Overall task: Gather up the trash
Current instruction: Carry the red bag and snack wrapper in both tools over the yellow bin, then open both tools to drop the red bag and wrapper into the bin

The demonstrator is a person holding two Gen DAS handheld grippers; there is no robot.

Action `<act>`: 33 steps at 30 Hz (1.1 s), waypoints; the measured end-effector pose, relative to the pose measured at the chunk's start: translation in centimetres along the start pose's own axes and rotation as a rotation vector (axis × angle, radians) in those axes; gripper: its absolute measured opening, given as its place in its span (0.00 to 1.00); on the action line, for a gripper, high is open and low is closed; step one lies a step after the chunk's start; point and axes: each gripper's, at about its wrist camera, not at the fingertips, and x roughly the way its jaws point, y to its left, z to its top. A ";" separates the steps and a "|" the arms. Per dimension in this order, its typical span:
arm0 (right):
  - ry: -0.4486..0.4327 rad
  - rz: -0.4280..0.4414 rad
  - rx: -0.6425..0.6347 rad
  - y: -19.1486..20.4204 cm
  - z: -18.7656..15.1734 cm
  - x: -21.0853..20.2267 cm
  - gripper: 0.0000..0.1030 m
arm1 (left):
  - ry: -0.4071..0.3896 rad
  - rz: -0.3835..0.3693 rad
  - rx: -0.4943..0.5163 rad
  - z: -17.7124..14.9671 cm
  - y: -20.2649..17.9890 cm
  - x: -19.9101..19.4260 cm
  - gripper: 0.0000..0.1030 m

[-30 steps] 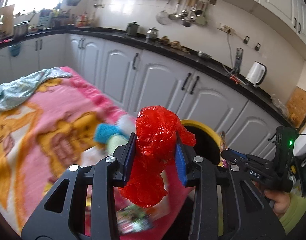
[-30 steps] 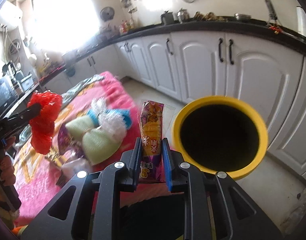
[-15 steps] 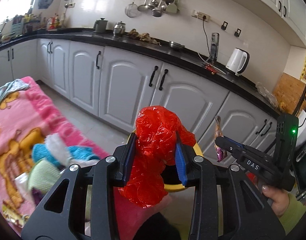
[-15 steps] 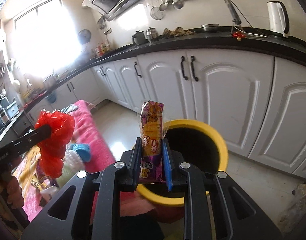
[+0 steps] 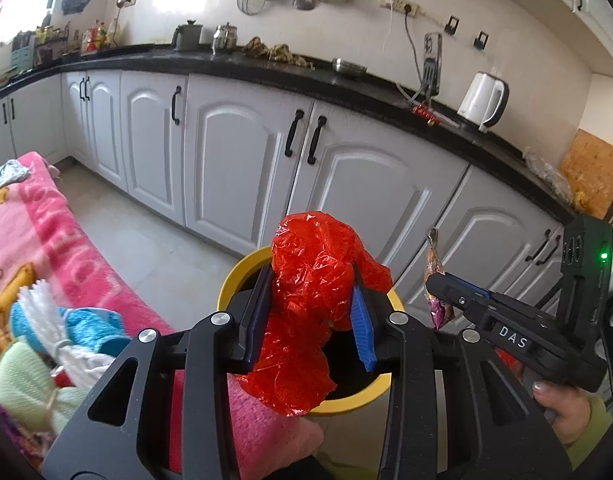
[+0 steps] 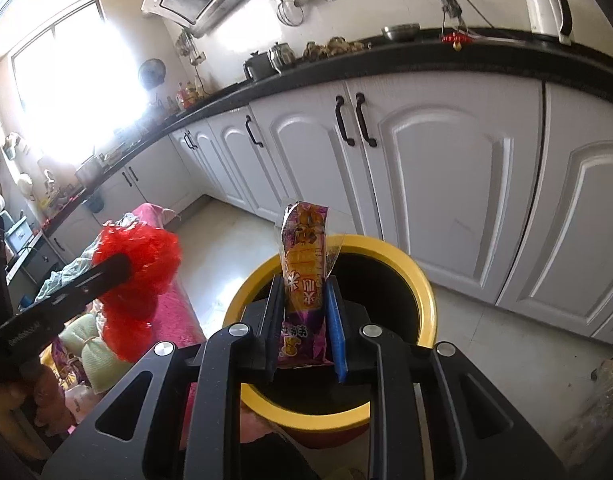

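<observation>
A crumpled red plastic bag (image 5: pixel 310 304) is clamped in my left gripper (image 5: pixel 311 312), which hangs over the near rim of the yellow-rimmed trash bin (image 5: pixel 242 268). My right gripper (image 6: pixel 304 312) is shut on a purple and orange snack wrapper (image 6: pixel 304 256) that stands upright above the bin (image 6: pixel 422 292) opening. In the left wrist view the right gripper (image 5: pixel 436 286) comes in from the right with the wrapper (image 5: pixel 436 276) at its tip. Seen from the right wrist, the left gripper (image 6: pixel 122 268) with the red bag (image 6: pixel 138 272) hovers left of the bin.
A pink blanket (image 5: pixel 66 248) with blue, white and green yarn pom-poms (image 5: pixel 54 332) lies left of the bin. White cabinets (image 5: pixel 234 160) under a black counter run behind it. A person's hand (image 5: pixel 558 408) holds the right gripper. A clear plastic bag (image 6: pixel 602 404) lies on the floor at right.
Both grippers have swung away from the pink blanket toward the cabinets and now hang over the yellow bin. Each keeps hold of its piece of trash.
</observation>
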 end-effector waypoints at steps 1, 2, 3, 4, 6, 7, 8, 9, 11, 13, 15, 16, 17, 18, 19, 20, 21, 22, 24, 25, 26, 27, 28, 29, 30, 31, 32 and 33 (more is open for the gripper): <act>0.006 0.002 0.006 -0.2 0.1 0.3 0.21 | 0.011 0.005 0.000 0.0 -0.1 0.7 0.29; 0.013 0.006 0.014 -0.4 0.1 0.8 0.21 | 0.018 0.009 0.000 -0.1 -0.1 1.2 0.29; 0.021 0.010 0.023 -0.6 0.1 1.2 0.21 | 0.027 0.014 0.000 -0.1 -0.2 1.7 0.29; 0.027 0.013 0.030 -0.7 0.1 1.6 0.21 | 0.037 0.016 -0.002 -0.1 -0.2 2.3 0.29; 0.036 0.021 0.040 -1.0 0.2 2.1 0.21 | 0.051 0.021 -0.008 -0.2 -0.1 3.1 0.29; 0.041 0.026 0.044 -1.1 0.2 2.4 0.21 | 0.057 0.022 -0.012 -0.2 -0.1 3.5 0.29; 0.048 0.031 0.050 -1.3 0.2 2.8 0.21 | 0.062 0.023 -0.014 -0.2 -0.1 3.9 0.30; 0.051 0.031 0.053 -1.4 0.0 2.9 0.21 | 0.069 0.026 -0.016 -0.3 0.0 4.3 0.30; 0.064 0.037 0.057 -1.7 0.1 3.7 0.21 | 0.074 0.029 -0.019 -0.2 0.0 4.8 0.31; 0.073 0.036 0.060 -1.8 0.1 4.2 0.26 | 0.082 0.033 -0.026 -0.2 0.1 5.4 0.36; 0.071 0.032 0.079 -2.3 0.1 4.5 0.41 | 0.093 0.033 -0.043 -0.2 0.3 5.8 0.40; 0.069 0.031 0.084 -2.4 0.2 4.5 0.45 | 0.094 0.035 -0.048 -0.3 0.4 5.8 0.44; 0.065 0.030 0.089 -2.5 0.1 4.5 0.45 | 0.095 0.034 -0.053 -0.3 0.5 5.9 0.46; 0.062 0.029 0.091 -2.7 0.1 4.4 0.46 | 0.096 0.029 -0.061 -0.3 0.7 5.8 0.51; 0.058 0.023 0.093 -2.7 0.1 4.2 0.46 | 0.093 0.028 -0.066 -0.2 0.8 5.7 0.54; 0.054 0.021 0.092 -2.8 0.1 4.1 0.46 | 0.091 0.027 -0.070 -0.2 0.9 5.5 0.55; 0.048 0.019 0.092 -2.8 0.1 3.8 0.48 | 0.087 0.024 -0.073 -0.1 0.9 5.3 0.58; 0.043 0.016 0.093 -2.8 0.1 3.6 0.49 | 0.082 0.023 -0.075 0.0 0.8 5.1 0.62; 0.027 0.009 0.098 -2.7 0.0 2.9 0.50 | 0.074 0.022 -0.085 0.1 0.9 4.4 0.67; 0.013 0.005 0.095 -2.6 0.0 2.2 0.53 | 0.069 0.023 -0.090 0.2 0.9 4.0 0.70; 0.000 -0.001 0.090 -2.4 0.1 1.8 0.54 | 0.065 0.023 -0.092 0.3 0.9 3.7 0.72; -0.015 -0.009 0.081 -2.2 0.1 1.2 0.56 | 0.052 0.026 -0.096 0.5 1.0 3.1 0.77; -0.026 -0.011 0.074 -2.0 0.1 0.7 0.58 | 0.044 0.030 -0.102 0.5 1.1 2.6 0.81; -0.041 -0.015 0.064 -1.7 0.1 0.1 0.60 | 0.035 0.031 -0.111 0.6 1.2 2.0 0.83; -0.053 -0.020 0.054 -1.3 0.2 -0.5 0.63 | 0.021 0.028 -0.122 0.7 1.4 1.3 0.86; -0.061 -0.020 0.045 -1.1 0.1 -0.9 0.65 | 0.007 0.025 -0.130 0.9 1.6 0.5 0.88; -0.074 -0.019 0.032 -0.6 0.2 -1.4 0.66 | -0.011 0.028 -0.134 1.0 1.8 -0.4 0.89; -0.085 -0.019 0.019 -0.2 0.2 -1.9 0.68 | -0.026 0.032 -0.136 1.1 1.9 -1.0 0.89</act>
